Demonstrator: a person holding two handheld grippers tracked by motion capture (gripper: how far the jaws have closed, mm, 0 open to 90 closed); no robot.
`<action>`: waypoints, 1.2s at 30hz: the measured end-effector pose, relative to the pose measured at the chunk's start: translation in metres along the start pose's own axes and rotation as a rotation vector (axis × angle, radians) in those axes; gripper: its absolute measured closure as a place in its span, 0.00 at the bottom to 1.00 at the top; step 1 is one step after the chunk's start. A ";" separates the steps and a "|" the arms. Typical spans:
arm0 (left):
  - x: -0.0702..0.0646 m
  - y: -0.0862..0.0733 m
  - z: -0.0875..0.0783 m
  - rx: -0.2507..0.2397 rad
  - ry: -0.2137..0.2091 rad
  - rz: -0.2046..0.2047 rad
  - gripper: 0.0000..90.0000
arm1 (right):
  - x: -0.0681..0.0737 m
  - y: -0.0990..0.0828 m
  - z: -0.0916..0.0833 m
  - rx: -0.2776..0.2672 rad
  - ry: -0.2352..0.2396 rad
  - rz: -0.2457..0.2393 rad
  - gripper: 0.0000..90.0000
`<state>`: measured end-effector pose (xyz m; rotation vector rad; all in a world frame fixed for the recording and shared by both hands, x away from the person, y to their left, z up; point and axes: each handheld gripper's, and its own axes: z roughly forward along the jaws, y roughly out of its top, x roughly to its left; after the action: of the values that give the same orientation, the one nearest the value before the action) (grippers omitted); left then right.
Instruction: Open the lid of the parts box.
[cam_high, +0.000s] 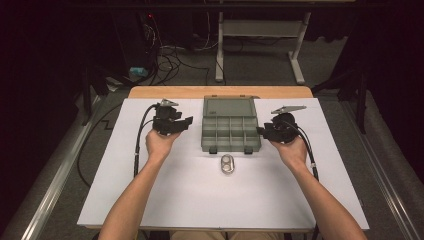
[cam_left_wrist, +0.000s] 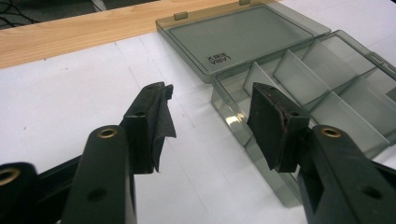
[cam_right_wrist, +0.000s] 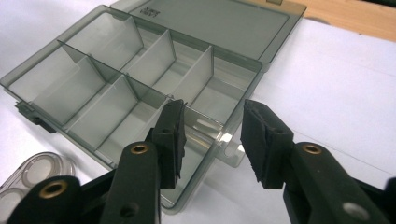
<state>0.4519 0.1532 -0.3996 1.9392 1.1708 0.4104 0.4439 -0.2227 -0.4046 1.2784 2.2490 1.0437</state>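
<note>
Grey plastic box (cam_high: 231, 131) lies open in the middle of the white table (cam_high: 150, 200), with the left tongs (cam_high: 186, 122) just beside its left side and the right tongs (cam_high: 260, 131) just beside its right side. Both tongs stand apart and hold nothing. The box's little rooms are bare, and a small clear case (cam_high: 228, 164) sits just near of it.

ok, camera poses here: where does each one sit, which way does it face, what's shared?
High view: above the person's side, facing forward and down on the table; both forearms, left gripper, right gripper.
Left gripper view: on the left gripper, looking along its open jaws at the organizer box.
Right gripper view: on the right gripper, facing the box's other side; small clear case at lower left.
Shared: all three show the open box.
</note>
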 end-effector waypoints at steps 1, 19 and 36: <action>0.001 -0.002 -0.002 -0.002 0.001 -0.001 0.52 | -0.001 -0.001 -0.002 -0.007 0.001 0.002 0.65; 0.013 -0.040 -0.042 -0.051 0.028 -0.009 0.50 | -0.010 -0.025 -0.034 -0.101 0.031 0.012 0.54; 0.017 -0.085 -0.076 -0.100 0.063 -0.018 0.47 | -0.015 -0.061 -0.060 -0.173 0.014 0.024 0.45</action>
<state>0.3634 0.2239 -0.4217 1.8403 1.1841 0.5145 0.3794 -0.2809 -0.4106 1.2309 2.1058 1.2302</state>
